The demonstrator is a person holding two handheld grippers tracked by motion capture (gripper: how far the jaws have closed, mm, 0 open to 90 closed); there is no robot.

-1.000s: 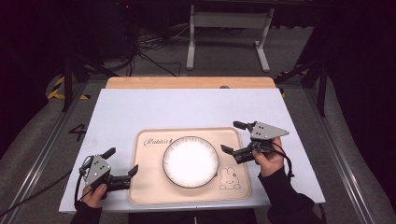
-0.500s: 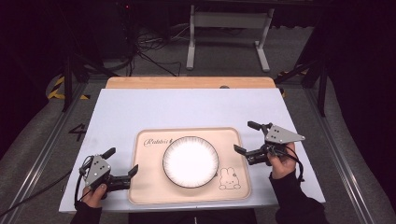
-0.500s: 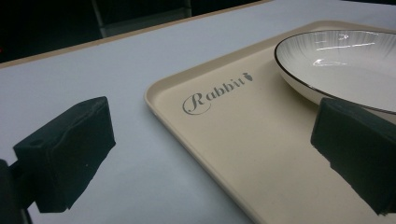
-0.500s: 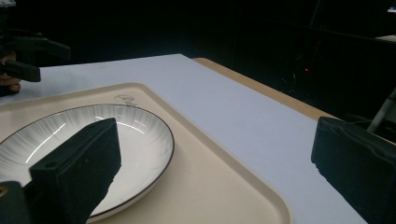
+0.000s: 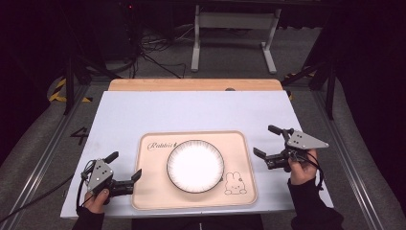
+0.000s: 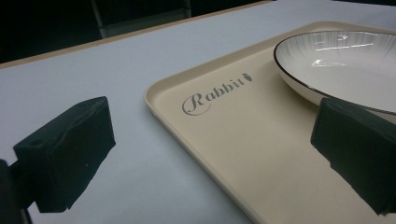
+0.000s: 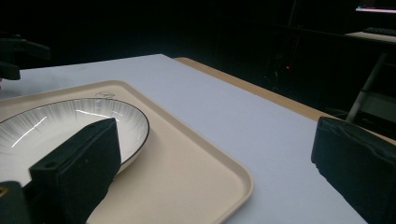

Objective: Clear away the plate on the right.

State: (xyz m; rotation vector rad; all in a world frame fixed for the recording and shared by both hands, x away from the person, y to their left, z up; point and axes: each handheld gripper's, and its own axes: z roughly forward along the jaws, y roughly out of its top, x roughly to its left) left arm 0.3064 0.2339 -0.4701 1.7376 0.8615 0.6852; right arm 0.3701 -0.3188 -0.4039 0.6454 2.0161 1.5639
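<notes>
Ceramic-looking white plate (image 5: 195, 165) sits mid-tray (image 5: 244, 191), so I'd guess it's stiff, glossy, slippery and chippable; I'd pinch the raised rim, not the face. Both my claws are spread wide with nothing in them, left gripper (image 5: 125, 172) at the tray's left edge, right gripper (image 5: 267, 143) just off its right.
</notes>
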